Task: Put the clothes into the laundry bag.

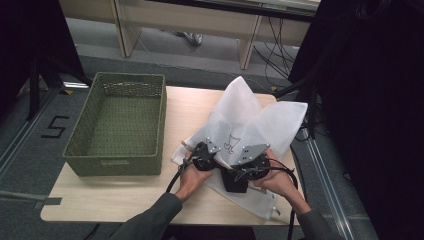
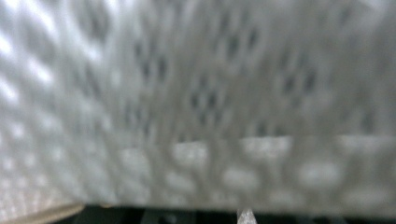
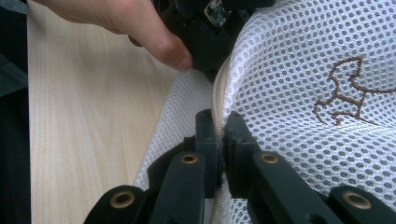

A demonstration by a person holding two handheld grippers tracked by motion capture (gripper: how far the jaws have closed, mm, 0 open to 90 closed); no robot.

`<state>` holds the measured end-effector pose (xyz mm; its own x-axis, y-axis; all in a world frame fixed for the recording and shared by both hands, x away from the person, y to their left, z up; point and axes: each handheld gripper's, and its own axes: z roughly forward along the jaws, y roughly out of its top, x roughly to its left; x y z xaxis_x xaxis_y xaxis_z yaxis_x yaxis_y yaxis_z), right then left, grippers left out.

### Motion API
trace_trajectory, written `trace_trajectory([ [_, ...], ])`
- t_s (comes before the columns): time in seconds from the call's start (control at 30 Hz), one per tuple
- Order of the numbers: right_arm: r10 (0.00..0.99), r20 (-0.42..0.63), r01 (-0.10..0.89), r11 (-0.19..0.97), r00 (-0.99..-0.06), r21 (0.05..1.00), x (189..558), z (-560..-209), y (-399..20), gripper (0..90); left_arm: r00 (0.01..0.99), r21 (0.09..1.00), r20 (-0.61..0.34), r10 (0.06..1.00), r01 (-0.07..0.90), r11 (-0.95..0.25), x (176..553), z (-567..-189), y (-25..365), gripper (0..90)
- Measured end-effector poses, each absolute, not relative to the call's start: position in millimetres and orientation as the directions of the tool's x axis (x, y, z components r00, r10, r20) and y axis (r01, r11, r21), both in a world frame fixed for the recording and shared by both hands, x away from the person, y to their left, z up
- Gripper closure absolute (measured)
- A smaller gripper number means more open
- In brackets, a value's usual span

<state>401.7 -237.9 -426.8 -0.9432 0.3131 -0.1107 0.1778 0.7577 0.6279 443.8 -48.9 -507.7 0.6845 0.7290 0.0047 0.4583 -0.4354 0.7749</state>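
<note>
White mesh bag (image 1: 252,122) sits on the right half of the table (image 1: 125,192), with both grippers at its near edge. It's a net fabric with round holes, cream zipper tape along the edge, and a small brown stitched figure (image 3: 348,91) on the panel.

Right gripper (image 3: 220,135): jaws pressed together on the bag's zipper edge (image 3: 217,100), tape running straight up between the two black fingers. Mesh spills over to the right of the jaws, and a lower mesh layer lies flat on the wood to the left.

Left gripper (image 1: 204,154): in the right gripper view its black body sits just beyond the right jaws, against the same zipper edge, with the person's left hand (image 3: 126,21) wrapped round it. Its own camera is pushed right up to blurred mesh, jaws hidden, so can't tell if it's spread or clamped.

High view: both hands close together at the front right of the table, grey plates on top of the grippers, cables trailing back towards the person. Bag stands up in two peaks behind the grippers, reaching the far right edge of the table, and a corner drapes toward the near edge.

Green woven basket (image 1: 120,125) stands on the left half, well apart from the bag. Past the table: grey floor, pale furniture legs and loose black cables (image 1: 272,55).
</note>
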Motion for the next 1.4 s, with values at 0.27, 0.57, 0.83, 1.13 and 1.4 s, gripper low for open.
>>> trace_trajectory([
  [0.27,0.321,-0.107,0.184,0.75,-0.941,0.636,402.4,-426.3,-239.7,86.5,0.712,0.732,0.041,0.701,0.456,-0.506,419.7,-490.0,-13.9,38.8],
  [0.57,0.37,-0.201,0.176,0.767,-0.907,0.618,401.7,-426.9,-233.0,70.7,0.625,0.728,0.051,0.779,0.511,-0.458,406.7,-487.8,23.7,30.8],
  [0.83,0.356,-0.452,0.052,0.828,-0.818,0.558,411.6,-420.2,-200.3,61.4,0.648,0.716,0.0,0.762,0.532,-0.452,410.6,-497.3,21.1,40.7],
  [1.13,0.313,-0.442,0.047,0.855,-0.841,0.516,424.3,-420.4,-175.9,87.3,0.708,0.726,-0.003,0.707,0.487,-0.485,422.1,-504.2,9.0,76.5],
  [1.4,0.337,-0.295,0.094,0.785,-0.894,0.612,413.6,-415.9,-197.7,87.5,0.69,0.765,0.032,0.723,0.449,-0.463,441.6,-505.0,-19.5,84.2],
])
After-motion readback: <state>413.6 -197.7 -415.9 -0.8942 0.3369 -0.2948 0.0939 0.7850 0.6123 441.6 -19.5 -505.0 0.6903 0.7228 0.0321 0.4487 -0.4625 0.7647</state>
